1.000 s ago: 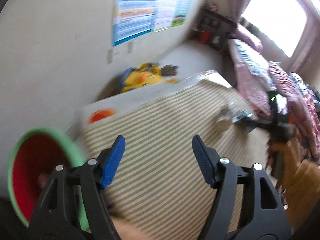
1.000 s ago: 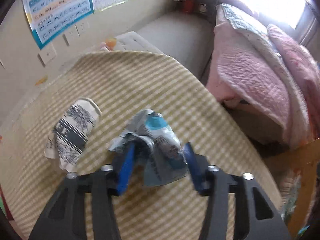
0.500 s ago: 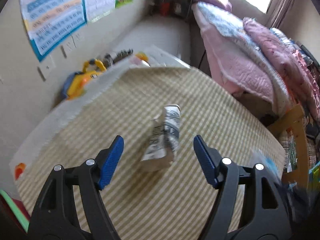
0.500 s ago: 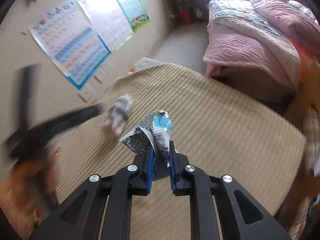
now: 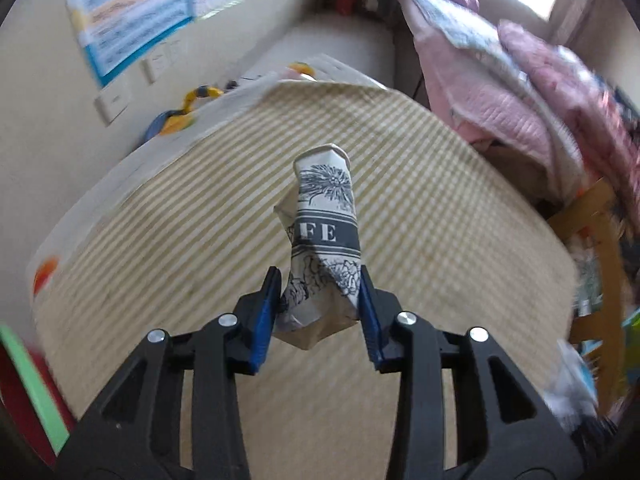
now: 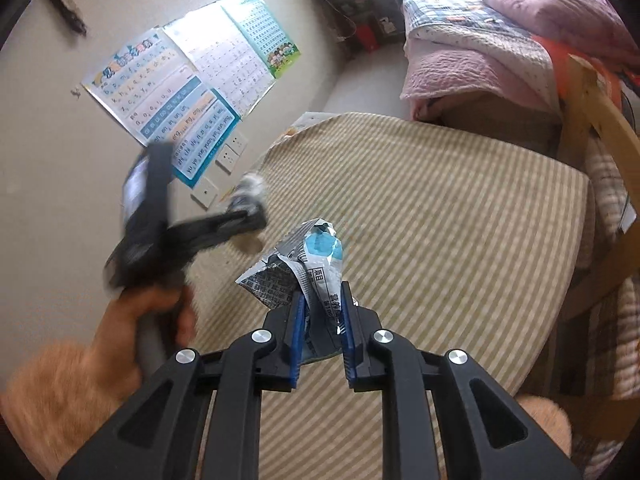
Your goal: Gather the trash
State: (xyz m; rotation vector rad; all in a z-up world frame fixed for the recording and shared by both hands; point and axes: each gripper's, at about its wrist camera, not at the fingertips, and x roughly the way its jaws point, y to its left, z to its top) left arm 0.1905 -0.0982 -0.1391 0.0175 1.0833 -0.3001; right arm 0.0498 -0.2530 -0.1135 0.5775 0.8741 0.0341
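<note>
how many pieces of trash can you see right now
2: a crumpled white paper cup with black print between the left gripper fingers, and a crinkled silver-and-blue wrapper clamped in the right gripper. More may be out of view.

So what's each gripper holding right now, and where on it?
The left gripper clamps the crumpled paper cup at its lower end. The right gripper pinches the crumpled wrapper by its bottom edge.

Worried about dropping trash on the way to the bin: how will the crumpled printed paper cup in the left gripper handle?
The paper cup already looks crushed and creased, so it probably gives further under the left gripper. It seems light. Gripped only at its lower end, its long free top may sag or twist loose.
</note>
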